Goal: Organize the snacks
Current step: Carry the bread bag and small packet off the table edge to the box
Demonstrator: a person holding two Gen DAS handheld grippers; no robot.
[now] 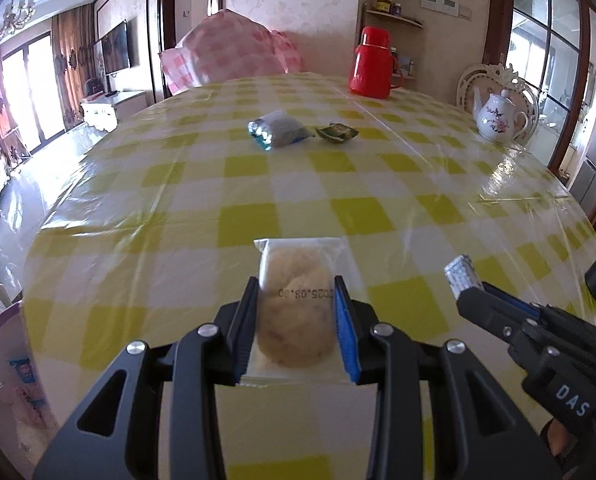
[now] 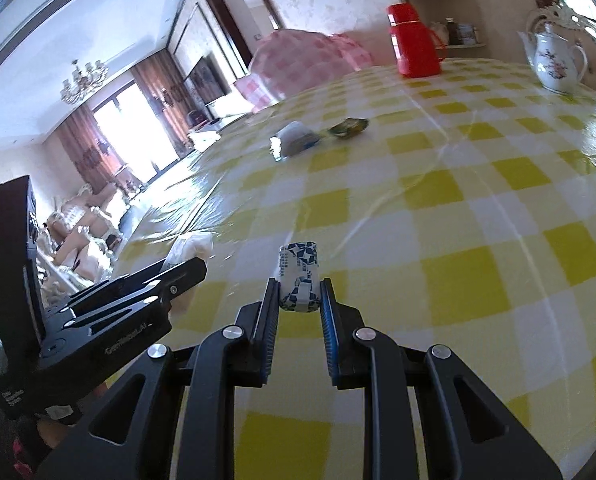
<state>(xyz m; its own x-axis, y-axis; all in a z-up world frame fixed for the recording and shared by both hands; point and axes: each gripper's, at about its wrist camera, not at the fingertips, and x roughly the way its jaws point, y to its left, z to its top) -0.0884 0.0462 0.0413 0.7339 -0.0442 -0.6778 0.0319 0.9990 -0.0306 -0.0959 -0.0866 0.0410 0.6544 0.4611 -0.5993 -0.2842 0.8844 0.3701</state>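
Observation:
My left gripper (image 1: 296,286) is shut on a clear-wrapped round pastry (image 1: 296,312), held above the yellow checked table (image 1: 377,208). My right gripper (image 2: 298,287) is shut on a small blue-and-white wrapped candy (image 2: 299,278). In the left wrist view the right gripper (image 1: 469,292) sits at the lower right with the candy (image 1: 461,276) sticking out. The right wrist view shows the left gripper (image 2: 190,264) at the left with the pastry's wrapper (image 2: 192,246) past its tip. A blue-and-silver snack packet (image 1: 278,130) (image 2: 296,140) and a green wrapped snack (image 1: 336,133) (image 2: 347,127) lie side by side farther back.
A red thermos jug (image 1: 371,62) (image 2: 415,42) stands at the far edge. A white flowered teapot (image 1: 497,116) (image 2: 555,58) stands at the right, in front of a white chair back. A pink checked cover (image 1: 230,52) rises behind the table's far left.

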